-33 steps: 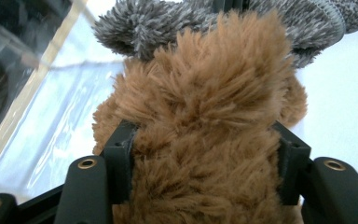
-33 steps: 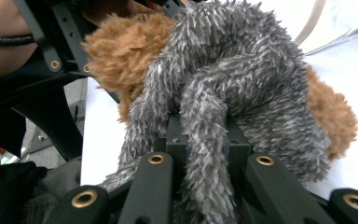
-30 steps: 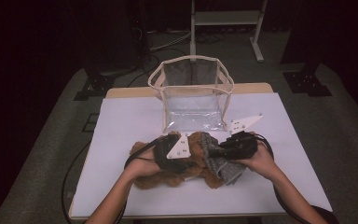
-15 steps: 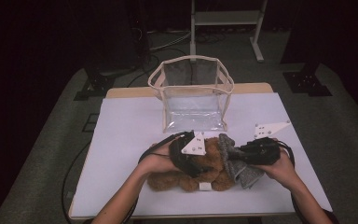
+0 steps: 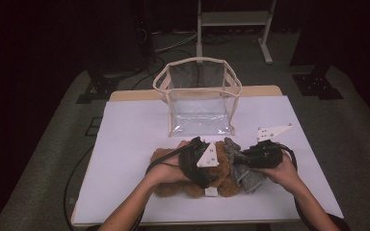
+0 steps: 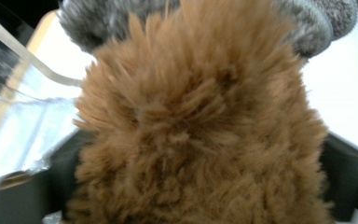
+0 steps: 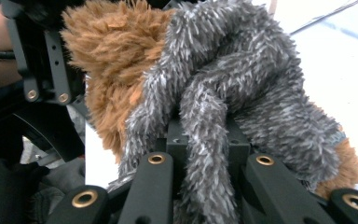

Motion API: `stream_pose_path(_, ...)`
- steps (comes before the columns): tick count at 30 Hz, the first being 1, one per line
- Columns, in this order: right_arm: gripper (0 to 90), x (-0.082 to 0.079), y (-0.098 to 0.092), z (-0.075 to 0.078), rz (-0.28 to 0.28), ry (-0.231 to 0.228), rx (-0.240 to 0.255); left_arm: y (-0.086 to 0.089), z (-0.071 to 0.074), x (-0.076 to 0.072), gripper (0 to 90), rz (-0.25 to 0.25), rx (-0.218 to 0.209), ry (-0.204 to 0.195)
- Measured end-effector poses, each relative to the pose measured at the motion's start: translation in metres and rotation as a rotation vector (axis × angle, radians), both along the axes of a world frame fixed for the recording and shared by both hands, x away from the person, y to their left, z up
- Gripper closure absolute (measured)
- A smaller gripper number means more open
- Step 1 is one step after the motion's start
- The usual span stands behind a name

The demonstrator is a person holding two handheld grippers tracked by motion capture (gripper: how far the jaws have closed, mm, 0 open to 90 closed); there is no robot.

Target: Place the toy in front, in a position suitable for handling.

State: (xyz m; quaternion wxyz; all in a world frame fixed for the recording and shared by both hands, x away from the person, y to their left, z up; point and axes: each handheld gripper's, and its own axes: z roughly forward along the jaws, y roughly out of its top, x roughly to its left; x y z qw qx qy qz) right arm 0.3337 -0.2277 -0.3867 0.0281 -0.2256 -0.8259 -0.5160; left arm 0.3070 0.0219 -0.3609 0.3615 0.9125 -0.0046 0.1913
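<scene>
- At the near edge of the table (image 5: 125,144), the brown plush toy (image 5: 173,185) with its grey fuzzy piece (image 5: 248,175) lies in front of the clear bag (image 5: 200,103)
- Your right gripper (image 7: 200,135) is clenched on the grey piece
- Your left gripper (image 5: 200,168) has just been opening; brown fur sits between its jaws, grip unclear
- Step looks like regrasping the toy before bagging
- Next: close left firmly, lift together toward the bag mouth

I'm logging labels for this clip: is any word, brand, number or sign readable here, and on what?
None can be read.
The small white tag at the front edge of the brown furry plush toy: too small to tell whether it bears print.
The clear plastic bag with cream trim: no print seen.
</scene>
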Motion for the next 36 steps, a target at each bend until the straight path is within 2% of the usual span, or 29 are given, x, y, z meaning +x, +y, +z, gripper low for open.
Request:
stream_pose_path(1, 77.3, 0.0, -0.002, 0.002, -0.004, -0.006, -0.001, 0.002, 0.002, 0.001, 27.0, -0.007, -0.024, 0.007)
stream_pose_path(3, 77.2, -0.001, -0.007, 0.008, -0.003, -0.011, 0.014, 0.005, 0.006, 0.002, 31.2, -0.013, -0.076, 0.03)
stream_pose_path(6, 77.2, -0.006, -0.009, 0.023, 0.007, -0.049, 0.01, 0.008, 0.011, 0.002, 32.2, -0.036, -0.142, 0.047)
stream_pose_path(8, 77.2, -0.01, -0.009, 0.036, 0.011, -0.083, -0.001, 0.01, 0.015, 0.002, 32.3, -0.045, -0.213, 0.079)
stream_pose_path(10, 77.2, -0.013, -0.01, 0.05, 0.015, -0.11, 0.009, 0.014, 0.019, 0.004, 32.3, -0.058, -0.287, 0.11)
stream_pose_path(12, 77.1, -0.015, -0.009, 0.063, 0.018, -0.129, 0.016, 0.017, 0.019, 0.004, 33.0, -0.064, -0.32, 0.119)
stream_pose_path(14, 76.9, -0.015, -0.004, 0.07, 0.022, -0.147, -0.005, 0.021, 0.017, 0.003, 33.7, -0.056, -0.324, 0.111)
stream_pose_path(16, 76.7, -0.015, 0.002, 0.071, 0.022, -0.154, -0.019, 0.027, 0.016, 0.003, 34.3, -0.046, -0.35, 0.122)
stream_pose_path(19, 76.7, -0.013, 0.003, 0.066, 0.026, -0.129, 0.01, 0.034, 0.015, 0.003, 35.2, -0.037, -0.361, 0.131)
stream_pose_path(24, 76.6, -0.011, -0.004, 0.042, 0.016, -0.063, 0.031, 0.036, 0.011, 0.002, 35.3, -0.034, -0.329, 0.128)
stream_pose_path(31, 76.8, -0.012, -0.021, 0.009, -0.017, 0.024, 0.02, 0.031, 0.009, 0.002, 35.3, -0.046, -0.32, 0.129)
stream_pose_path(34, 76.7, -0.014, -0.021, 0.001, -0.019, 0.034, -0.023, 0.029, 0.007, 0.002, 35.2, -0.052, -0.307, 0.132)
stream_pose_path(36, 76.6, -0.014, -0.024, -0.003, -0.031, 0.046, -0.071, 0.027, 0.006, 0.002, 35.2, -0.056, -0.304, 0.133)
